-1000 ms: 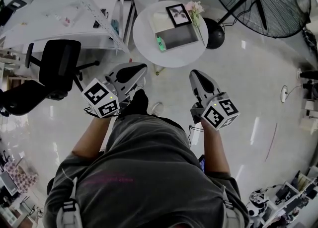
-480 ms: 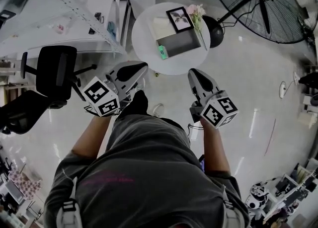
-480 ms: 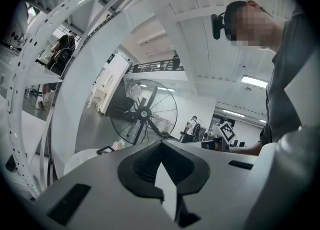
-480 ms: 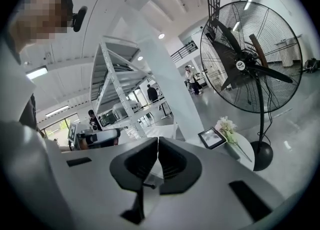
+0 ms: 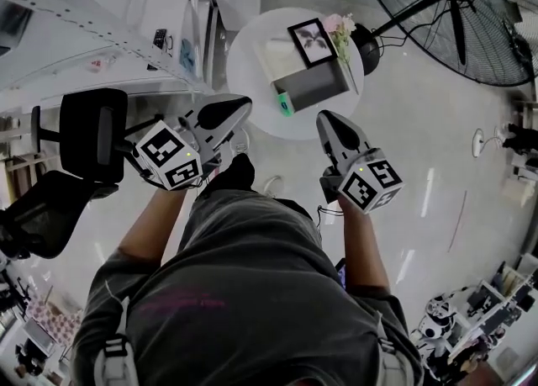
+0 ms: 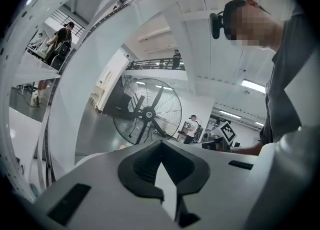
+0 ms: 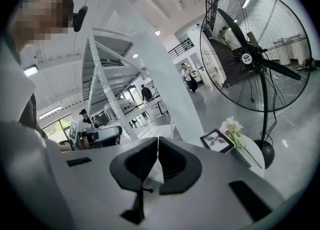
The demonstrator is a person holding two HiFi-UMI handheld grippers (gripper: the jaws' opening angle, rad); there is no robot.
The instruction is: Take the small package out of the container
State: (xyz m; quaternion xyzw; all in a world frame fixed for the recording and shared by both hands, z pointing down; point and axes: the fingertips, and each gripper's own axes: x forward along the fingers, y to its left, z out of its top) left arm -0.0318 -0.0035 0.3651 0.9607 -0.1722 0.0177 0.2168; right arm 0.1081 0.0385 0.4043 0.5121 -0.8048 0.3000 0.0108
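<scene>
A round white table [image 5: 252,48] stands ahead on the floor. On it sits a grey open container [image 5: 315,86], with a small green package [image 5: 286,104] at its left end near the table's near edge; whether the package is inside I cannot tell. My left gripper [image 5: 239,107] and right gripper [image 5: 324,119] are held out in front of the person's body, short of the table, both shut with nothing between the jaws. In the left gripper view the left gripper [image 6: 161,144] has its jaws meeting. The right gripper [image 7: 158,141] points toward the table [image 7: 250,154].
A framed picture [image 5: 313,42] and pale flowers [image 5: 340,27] share the table. A large floor fan [image 5: 454,6] stands at the right, its round base by the table. A black office chair [image 5: 92,132] and a white shelving rack [image 5: 101,23] are at the left.
Both grippers have moved forward with the person toward the round table, which now lies closer to the gripper tips. The jaws stay shut.
</scene>
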